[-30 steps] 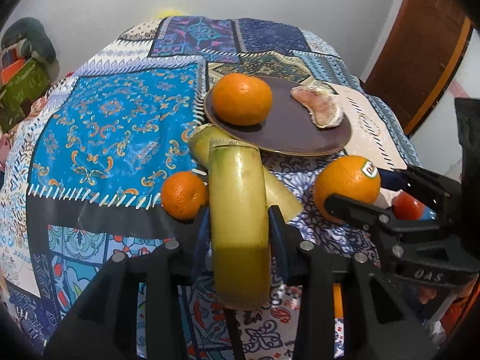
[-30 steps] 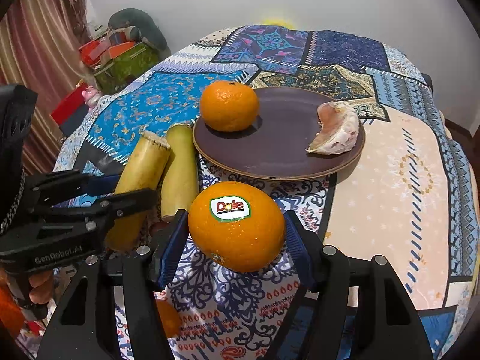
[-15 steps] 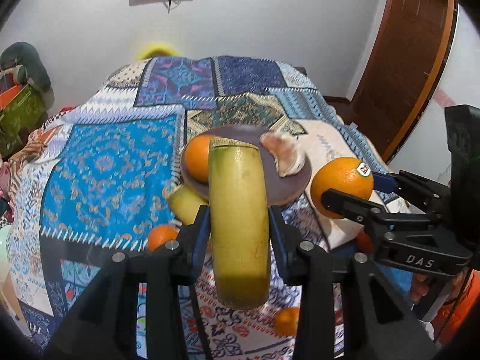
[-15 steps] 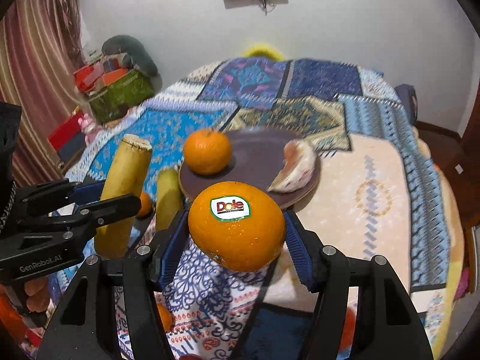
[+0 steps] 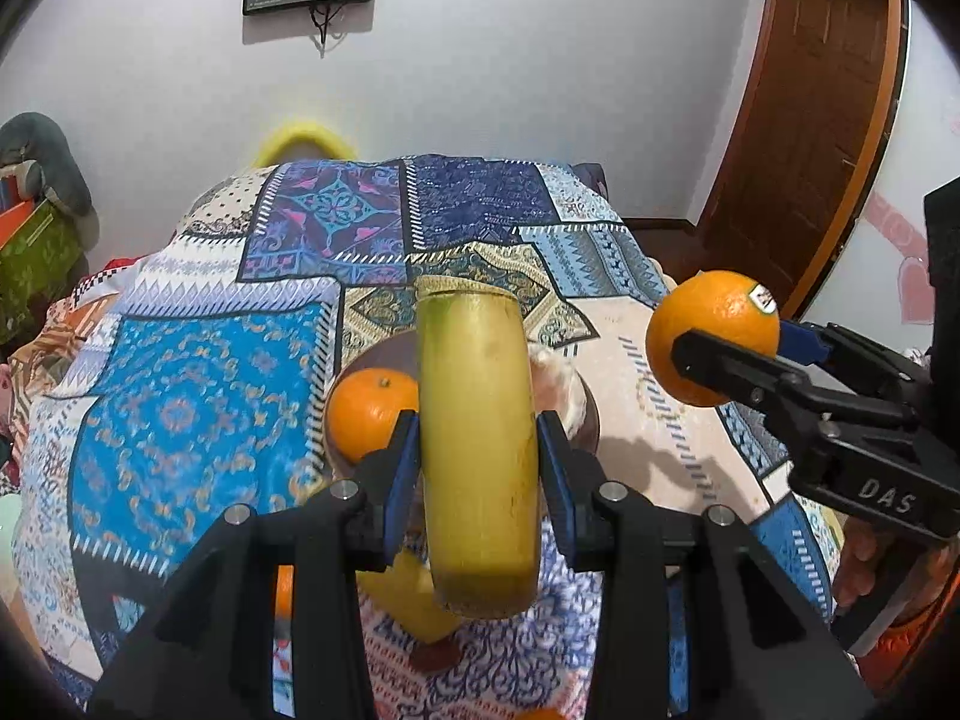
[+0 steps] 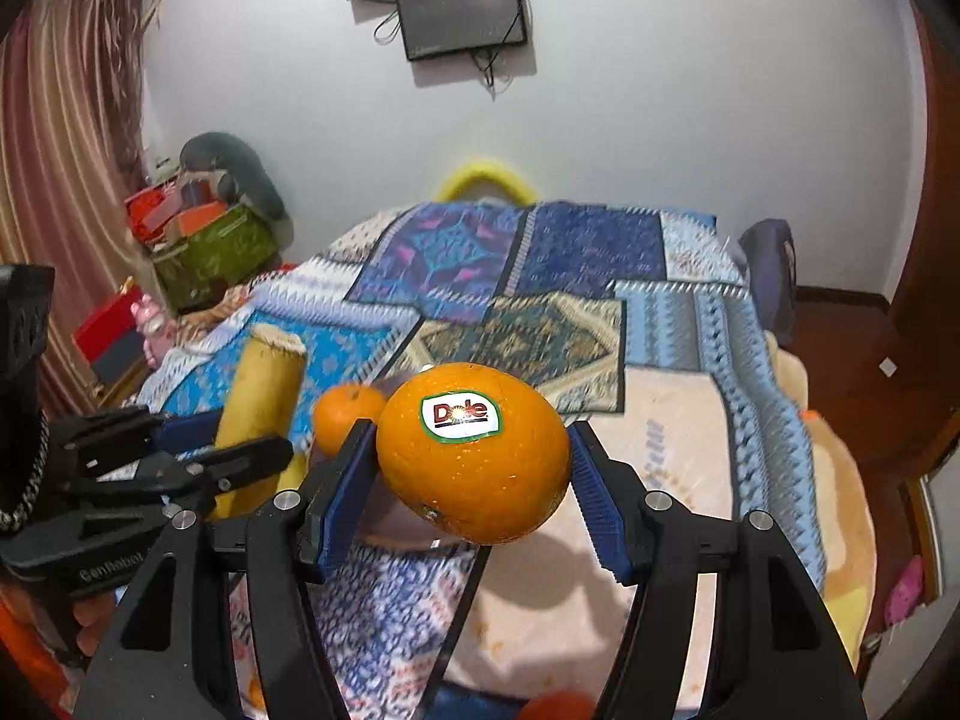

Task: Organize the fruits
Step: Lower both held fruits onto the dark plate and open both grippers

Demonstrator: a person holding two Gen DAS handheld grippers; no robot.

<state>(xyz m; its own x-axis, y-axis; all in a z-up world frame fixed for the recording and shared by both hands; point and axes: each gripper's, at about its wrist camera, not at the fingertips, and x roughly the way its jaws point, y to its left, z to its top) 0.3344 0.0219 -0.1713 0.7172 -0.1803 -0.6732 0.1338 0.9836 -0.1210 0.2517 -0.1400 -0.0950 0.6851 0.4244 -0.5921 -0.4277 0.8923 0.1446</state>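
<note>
My left gripper (image 5: 477, 462) is shut on a yellow-green banana piece (image 5: 477, 438) and holds it high above the table. It also shows in the right wrist view (image 6: 258, 396). My right gripper (image 6: 471, 480) is shut on a large orange with a Dole sticker (image 6: 474, 450), also held high; it shows in the left wrist view (image 5: 714, 336). Below, a dark brown plate (image 5: 591, 420) carries a smaller orange (image 5: 369, 414) and a pale peeled fruit segment (image 5: 564, 378). A second banana piece (image 5: 408, 600) lies on the cloth under my left gripper.
The table wears a patchwork blue patterned cloth (image 5: 198, 408). Small oranges lie near its front edge (image 5: 282, 594). A yellow chair back (image 6: 483, 177) stands behind the table. Boxes and bags are stacked at the left (image 6: 204, 240). A wooden door (image 5: 822, 120) is at the right.
Both grippers have risen well above the table with their fruit still held. The plate and cloth now look smaller and farther below.
</note>
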